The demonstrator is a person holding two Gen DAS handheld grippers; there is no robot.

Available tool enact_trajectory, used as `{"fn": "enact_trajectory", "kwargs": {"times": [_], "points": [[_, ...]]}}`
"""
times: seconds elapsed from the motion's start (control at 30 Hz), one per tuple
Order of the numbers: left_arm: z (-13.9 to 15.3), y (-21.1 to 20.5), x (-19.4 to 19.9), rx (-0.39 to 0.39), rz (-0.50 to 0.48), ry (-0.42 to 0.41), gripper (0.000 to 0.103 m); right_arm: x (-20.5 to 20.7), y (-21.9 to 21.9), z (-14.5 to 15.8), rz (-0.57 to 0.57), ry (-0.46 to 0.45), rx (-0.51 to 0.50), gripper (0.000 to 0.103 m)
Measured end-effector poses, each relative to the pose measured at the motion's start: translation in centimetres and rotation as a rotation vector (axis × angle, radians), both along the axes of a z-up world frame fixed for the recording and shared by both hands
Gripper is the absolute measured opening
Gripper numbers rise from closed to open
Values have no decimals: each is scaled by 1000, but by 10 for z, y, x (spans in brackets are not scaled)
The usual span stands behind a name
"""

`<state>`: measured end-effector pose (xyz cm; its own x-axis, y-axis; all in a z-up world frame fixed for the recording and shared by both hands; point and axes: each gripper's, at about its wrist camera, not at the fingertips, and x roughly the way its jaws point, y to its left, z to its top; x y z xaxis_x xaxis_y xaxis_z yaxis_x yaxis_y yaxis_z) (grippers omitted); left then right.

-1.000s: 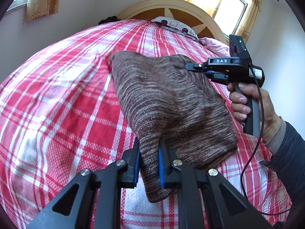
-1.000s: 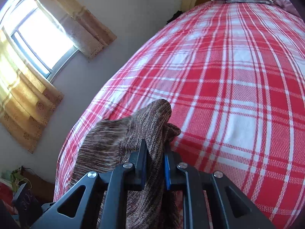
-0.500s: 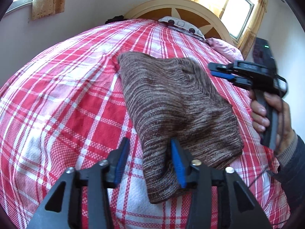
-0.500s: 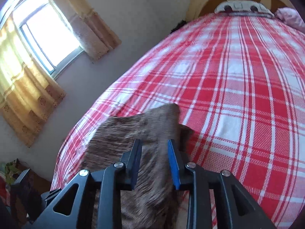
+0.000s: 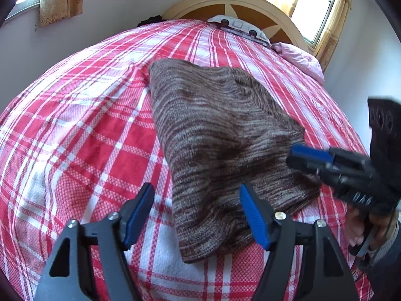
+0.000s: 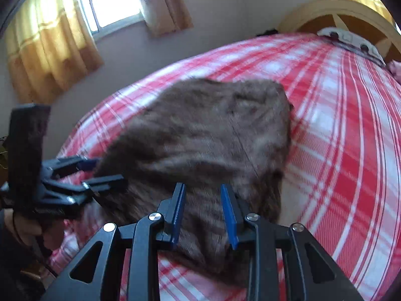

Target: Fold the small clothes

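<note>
A brown marled knit garment (image 5: 220,140) lies folded flat on the red and white plaid bed. My left gripper (image 5: 198,200) is open, its blue pads either side of the garment's near corner, holding nothing. My right gripper (image 6: 203,200) is open just above the garment's near edge (image 6: 200,145), holding nothing. The right gripper also shows in the left wrist view (image 5: 310,158), at the garment's right edge. The left gripper shows in the right wrist view (image 6: 92,173), at the garment's left side. The right wrist view is blurred.
The plaid bedspread (image 5: 75,130) covers the whole bed. A curved wooden headboard (image 5: 240,2) stands at the far end, with a pillow (image 5: 238,25) and pink bedding (image 5: 300,57) beside it. Curtained windows (image 6: 82,25) line the walls.
Both grippers have let go of the garment and opened. The garment now lies flat on the bed. The right gripper has swung back toward the garment's near right edge.
</note>
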<state>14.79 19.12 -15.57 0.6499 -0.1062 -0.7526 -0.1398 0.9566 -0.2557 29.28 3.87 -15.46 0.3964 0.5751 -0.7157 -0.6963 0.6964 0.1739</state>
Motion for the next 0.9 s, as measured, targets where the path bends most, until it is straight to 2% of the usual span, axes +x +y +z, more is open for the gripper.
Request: {"fn": "enact_trajectory", "kwargs": {"times": [0.07, 0.17, 0.47, 0.57, 0.63, 0.77, 0.83, 0.9], "points": [[-2, -2, -2, 7, -2, 6, 79, 0, -13, -15, -21, 52, 8, 31], [-8, -6, -4, 4, -9, 17, 80, -5, -25, -17, -25, 59, 61, 31], [-6, -29, -25, 97, -40, 2, 84, -19, -41, -15, -79, 40, 47, 31], [7, -35, -37, 133, -35, -30, 84, -35, -53, -6, -153, 36, 23, 47], [23, -36, -47, 144, -32, -75, 86, -51, -63, 8, -196, -10, 40, 49], [69, -38, -70, 166, -16, -206, 100, -89, -73, 39, -276, -126, 47, 51], [87, -41, -82, 175, -11, -263, 103, -108, -76, 54, -284, -173, 59, 51], [104, -44, -93, 176, -23, -310, 103, -131, -75, 75, -289, -257, 54, 52]]}}
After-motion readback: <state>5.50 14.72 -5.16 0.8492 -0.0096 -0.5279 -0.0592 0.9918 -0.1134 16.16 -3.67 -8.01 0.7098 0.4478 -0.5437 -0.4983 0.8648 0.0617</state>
